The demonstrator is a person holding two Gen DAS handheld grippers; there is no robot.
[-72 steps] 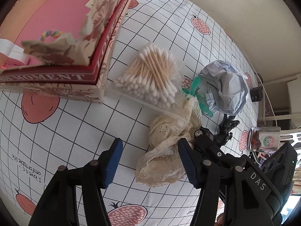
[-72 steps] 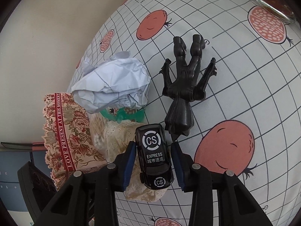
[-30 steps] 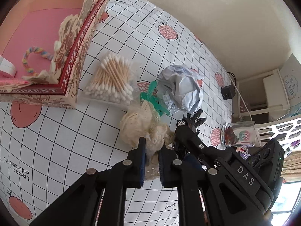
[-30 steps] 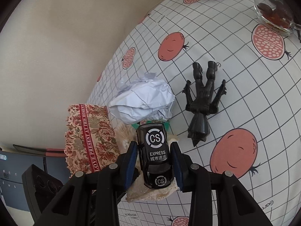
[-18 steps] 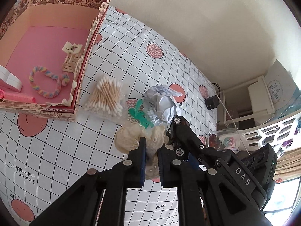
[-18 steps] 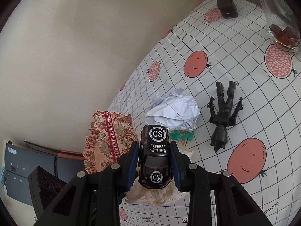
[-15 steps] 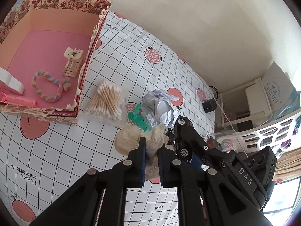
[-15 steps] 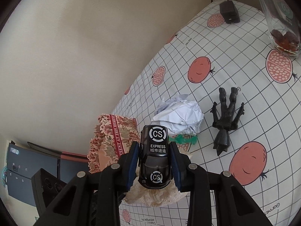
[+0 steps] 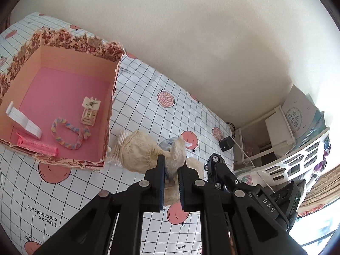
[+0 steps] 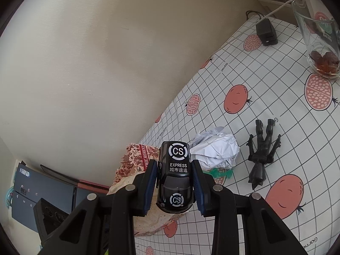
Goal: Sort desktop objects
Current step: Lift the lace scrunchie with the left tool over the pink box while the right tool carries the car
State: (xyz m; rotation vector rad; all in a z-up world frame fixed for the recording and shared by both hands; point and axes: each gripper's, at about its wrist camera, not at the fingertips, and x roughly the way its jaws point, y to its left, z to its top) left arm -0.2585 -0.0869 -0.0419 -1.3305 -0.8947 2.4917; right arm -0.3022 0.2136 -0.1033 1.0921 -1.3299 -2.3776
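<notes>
My left gripper (image 9: 171, 170) is shut on a cream lace cloth (image 9: 144, 155) and holds it well above the table, near the right wall of the floral box (image 9: 63, 42) with a pink floor. My right gripper (image 10: 175, 171) is shut on a black toy car (image 10: 175, 176) marked "CS EXPRESS", held high; the car also shows in the left wrist view (image 9: 213, 170). On the tablecloth lie a crumpled paper ball (image 10: 216, 150), a black action figure (image 10: 262, 150), a green plastic piece (image 10: 218, 173) and cotton swabs (image 9: 119, 148), mostly hidden by the cloth.
The box holds a rainbow hair tie (image 9: 68, 133), a cream hair clip (image 9: 90, 111), a pink comb (image 9: 36, 145) and a white strip (image 9: 22, 120). A glass with dried fruit (image 10: 318, 42) and a black charger (image 10: 266, 33) stand at the far right. A white basket (image 9: 297, 159) stands beyond the table.
My left gripper closed on the lace cloth and lifted it up and toward the box. My right gripper rose further with the toy car still held.
</notes>
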